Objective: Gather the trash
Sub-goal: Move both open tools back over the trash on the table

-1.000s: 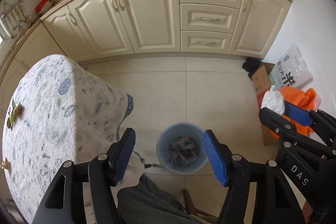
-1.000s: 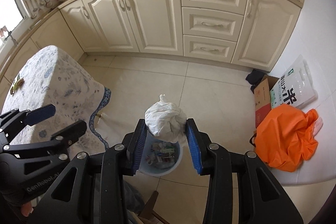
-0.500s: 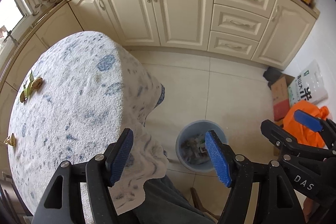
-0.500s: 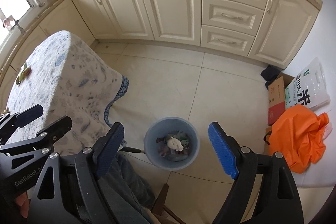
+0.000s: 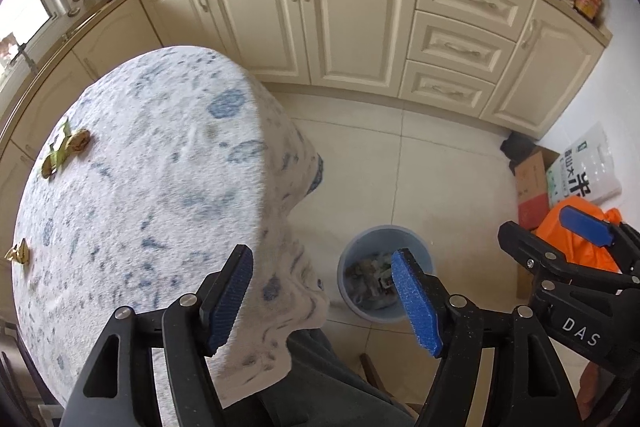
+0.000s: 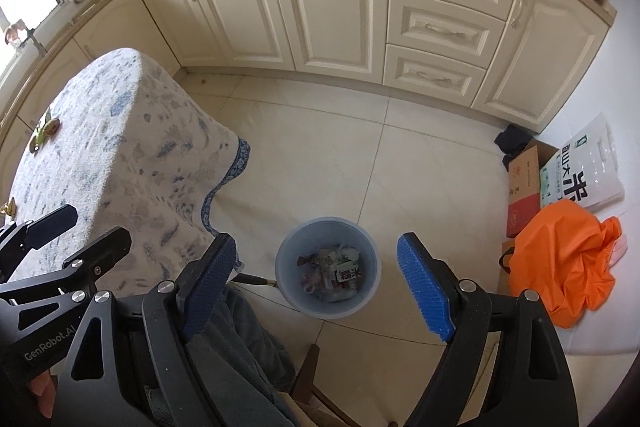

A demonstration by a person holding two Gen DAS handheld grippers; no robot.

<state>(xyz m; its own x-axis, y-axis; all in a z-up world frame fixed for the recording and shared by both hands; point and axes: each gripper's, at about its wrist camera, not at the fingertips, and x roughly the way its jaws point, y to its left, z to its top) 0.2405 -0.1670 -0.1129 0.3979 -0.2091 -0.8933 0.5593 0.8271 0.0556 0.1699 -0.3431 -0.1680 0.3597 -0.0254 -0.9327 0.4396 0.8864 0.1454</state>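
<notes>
Two tongs hang over my kitchen floor, both pointing steeply down and both empty. My left tongs (image 5: 322,293) stand apart with nothing between the blue pads; the corner of the cloth-covered tabletop (image 5: 140,187) shows through the gap and the bin (image 5: 386,271) sits just behind the right pad. My right tongs (image 6: 318,285) are spread wide, holding nothing, and the bin (image 6: 326,273) lies squarely in the gap on the floor below. Only the right view looks straight into the bin: it is partly filled with crumpled trash (image 6: 332,271), among it a white wad and a small printed packet. From the left view a pad hides much of that. The left view shows more of the tabletop instead: a green-and-brown wrapper (image 5: 66,149) near the far left edge and a small yellowish scrap (image 5: 18,253) closer to me at the left rim. In the right view the wrapper (image 6: 44,131) is a small blur and the scrap (image 6: 8,207) is barely at the edge. Each view catches the other tongs at its side. Right of the bin, against the wall, lie an orange bag (image 6: 560,263), a box (image 6: 526,183) and a white sack (image 6: 584,167), clearest in the right view. My trouser leg (image 6: 248,347) shows at the bottom.
</notes>
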